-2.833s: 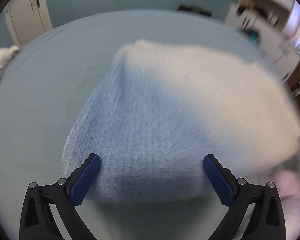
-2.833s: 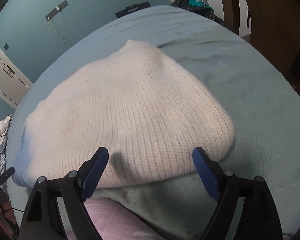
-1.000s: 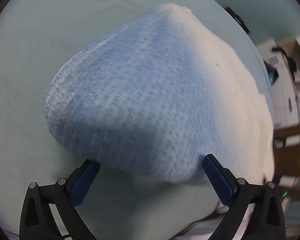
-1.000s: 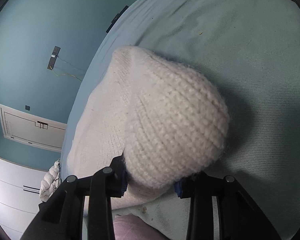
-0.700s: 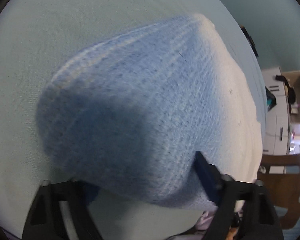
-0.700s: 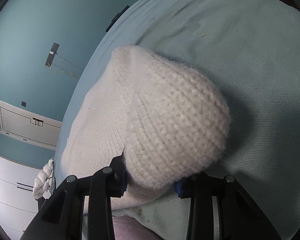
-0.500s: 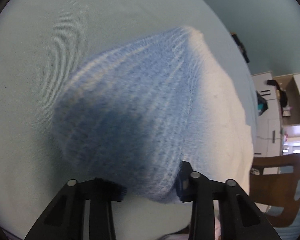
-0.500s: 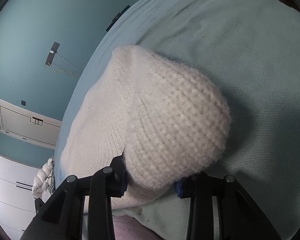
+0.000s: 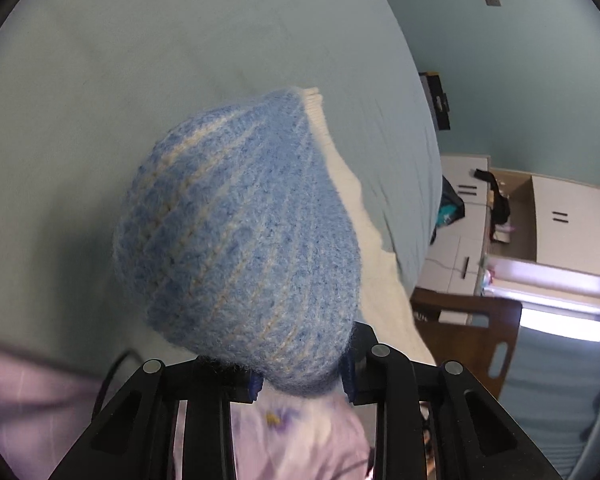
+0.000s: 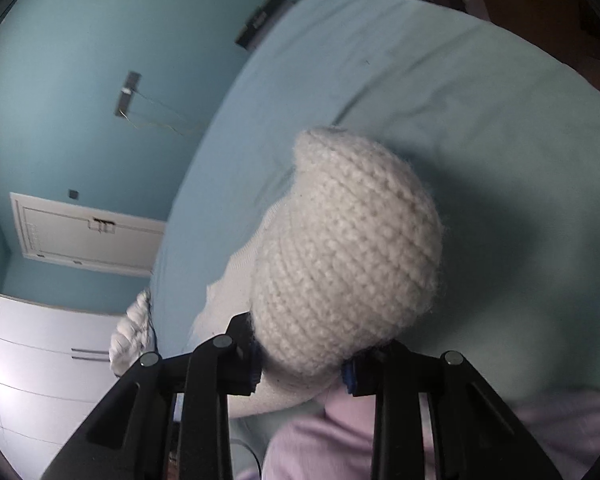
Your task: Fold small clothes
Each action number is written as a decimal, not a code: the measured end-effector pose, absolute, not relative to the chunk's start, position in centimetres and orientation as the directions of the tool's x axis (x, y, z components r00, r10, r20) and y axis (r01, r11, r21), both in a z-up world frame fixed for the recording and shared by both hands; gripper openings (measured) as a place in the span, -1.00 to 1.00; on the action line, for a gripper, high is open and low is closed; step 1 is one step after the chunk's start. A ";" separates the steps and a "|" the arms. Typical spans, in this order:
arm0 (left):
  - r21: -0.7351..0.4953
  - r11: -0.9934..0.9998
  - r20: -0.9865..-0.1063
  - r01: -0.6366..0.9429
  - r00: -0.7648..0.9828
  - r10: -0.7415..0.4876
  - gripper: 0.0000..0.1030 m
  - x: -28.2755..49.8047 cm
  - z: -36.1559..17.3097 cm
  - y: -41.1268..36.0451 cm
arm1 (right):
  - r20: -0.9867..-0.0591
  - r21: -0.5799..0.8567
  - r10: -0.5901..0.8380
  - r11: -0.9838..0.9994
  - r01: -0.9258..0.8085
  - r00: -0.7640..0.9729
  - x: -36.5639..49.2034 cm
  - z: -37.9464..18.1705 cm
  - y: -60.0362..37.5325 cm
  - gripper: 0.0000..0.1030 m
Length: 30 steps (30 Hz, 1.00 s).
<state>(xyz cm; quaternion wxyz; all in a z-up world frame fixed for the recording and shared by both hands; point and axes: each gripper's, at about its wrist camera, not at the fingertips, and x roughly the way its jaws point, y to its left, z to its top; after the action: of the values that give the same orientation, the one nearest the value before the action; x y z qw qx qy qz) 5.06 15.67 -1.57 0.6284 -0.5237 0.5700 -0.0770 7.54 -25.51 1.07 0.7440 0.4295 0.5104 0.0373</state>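
A small knitted garment lies on the pale blue bed sheet (image 9: 140,60), with its near edge lifted. Its blue, cream-striped part (image 9: 240,240) bulges over my left gripper (image 9: 302,376), whose jaws are closing with that knit pinched between the blue pads. The cream part (image 10: 348,252) bulges the same way over my right gripper (image 10: 302,372), which is shut on it. A cream strip (image 9: 364,216) of the garment trails away to the right in the left wrist view. Both pairs of fingertips are mostly hidden by the wool.
A lilac cloth (image 9: 300,440) (image 10: 340,440) lies just below both grippers. A brown wooden chair (image 9: 480,340) and white cabinets (image 9: 560,220) stand past the bed's right side. White drawers (image 10: 40,360) and a fluffy white bundle (image 10: 134,332) sit at its left.
The left jaws went from wide open to closed on the blue knit edge. Both grippers then rose, lifting the garment's near edge off the sheet.
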 end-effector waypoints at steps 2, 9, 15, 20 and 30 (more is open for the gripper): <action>-0.750 0.436 -0.628 -0.497 0.328 -0.706 -0.48 3.8 -1.1 15.6 | -0.740 0.670 0.502 0.614 0.418 0.448 6.3 1.1 -26.0 -0.51; -0.737 0.293 -0.580 -0.609 0.347 -0.737 -0.48 4.7 -2.9 18.1 | -0.682 0.716 0.588 0.420 0.557 0.435 5.6 -0.2 -27.4 -0.50; -0.757 0.275 -0.577 -0.593 0.407 -0.708 -0.24 15.1 -1.6 17.4 | -0.657 0.739 0.560 0.351 0.575 0.504 14.4 1.0 -26.5 -0.34; -0.803 0.263 -0.577 -0.534 0.589 -0.566 1.00 21.8 -1.6 17.9 | -0.599 0.793 0.572 0.327 0.514 0.561 23.4 -2.9 -26.4 0.51; -0.230 0.942 -0.927 -0.245 0.351 -0.135 1.00 23.2 -6.4 6.5 | -0.849 0.441 0.241 0.813 0.381 0.470 18.7 -5.1 -26.6 0.51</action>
<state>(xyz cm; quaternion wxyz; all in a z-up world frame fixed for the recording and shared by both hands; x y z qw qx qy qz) 23.20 6.47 -6.38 0.8046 -0.1671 0.5688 0.0344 18.74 -26.56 -5.05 0.8020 0.3028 0.5130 -0.0436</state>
